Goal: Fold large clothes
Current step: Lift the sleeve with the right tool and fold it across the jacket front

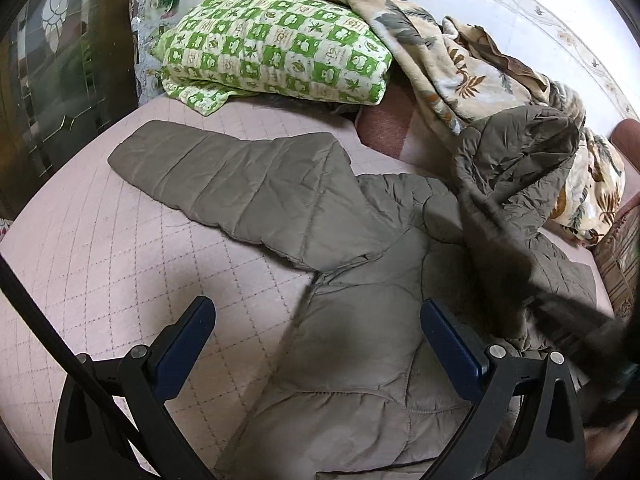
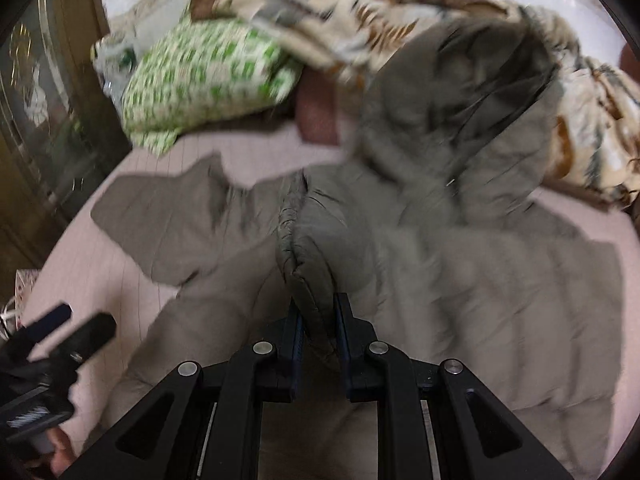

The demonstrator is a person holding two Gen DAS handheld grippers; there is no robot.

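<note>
An olive-grey quilted jacket (image 1: 360, 360) lies spread on the pink quilted bed cover (image 1: 100, 280). One sleeve (image 1: 224, 180) stretches flat toward the left. The other sleeve (image 1: 520, 168) is lifted and bunched at the right. My left gripper (image 1: 320, 340) hovers open over the jacket's body near its side edge, with nothing between its fingers. In the right wrist view, my right gripper (image 2: 316, 320) is shut on a puffy fold of the jacket (image 2: 304, 248), and that picture is smeared by motion. The left gripper (image 2: 68, 332) shows at the lower left there, held by a hand (image 2: 56, 456).
A green-and-white checked pillow (image 1: 276, 48) and a crumpled leaf-print blanket (image 1: 452, 64) lie at the far side of the bed. A reddish pillow (image 1: 384, 128) sits between them. A dark wooden cabinet with patterned glass (image 1: 52, 72) stands at the left.
</note>
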